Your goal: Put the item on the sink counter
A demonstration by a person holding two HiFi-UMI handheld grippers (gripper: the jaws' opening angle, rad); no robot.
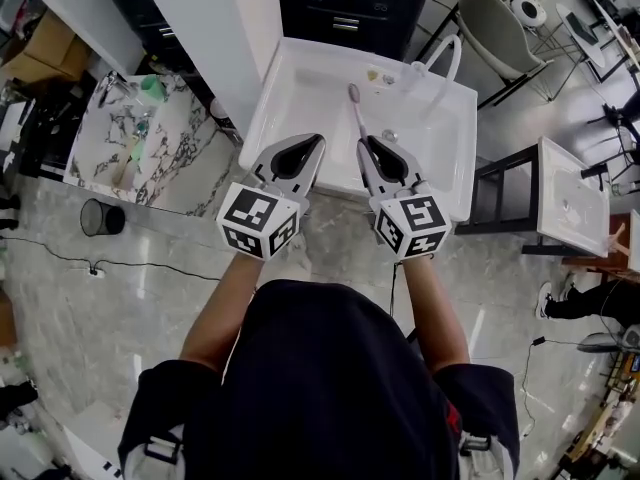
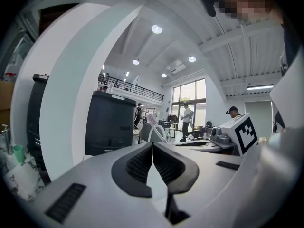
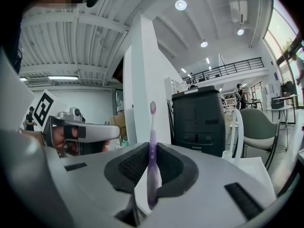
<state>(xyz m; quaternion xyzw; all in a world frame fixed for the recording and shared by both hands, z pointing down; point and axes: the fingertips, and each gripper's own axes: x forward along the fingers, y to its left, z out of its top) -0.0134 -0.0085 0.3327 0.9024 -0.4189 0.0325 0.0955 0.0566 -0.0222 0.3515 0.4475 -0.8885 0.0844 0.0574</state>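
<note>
My right gripper (image 1: 362, 146) is shut on a purple toothbrush (image 3: 152, 160), whose bristle head (image 1: 353, 92) points away from me over the white sink (image 1: 300, 88). In the right gripper view the brush stands upright between the dark pads, its pink head (image 3: 152, 107) at the top. My left gripper (image 1: 316, 140) hovers beside it over the sink's near rim, its jaws closed together with nothing between them (image 2: 152, 146). The marble sink counter (image 1: 170, 138) lies to the left of the sink.
A curved white tap (image 1: 440, 56) stands at the sink's far right. The counter holds a green cup (image 1: 152, 89) and a wooden-handled brush (image 1: 127, 160). A dark cabinet (image 1: 350, 3) stands behind the sink, a small black bin (image 1: 100, 217) sits on the floor at left, and another white sink (image 1: 570, 198) is at right.
</note>
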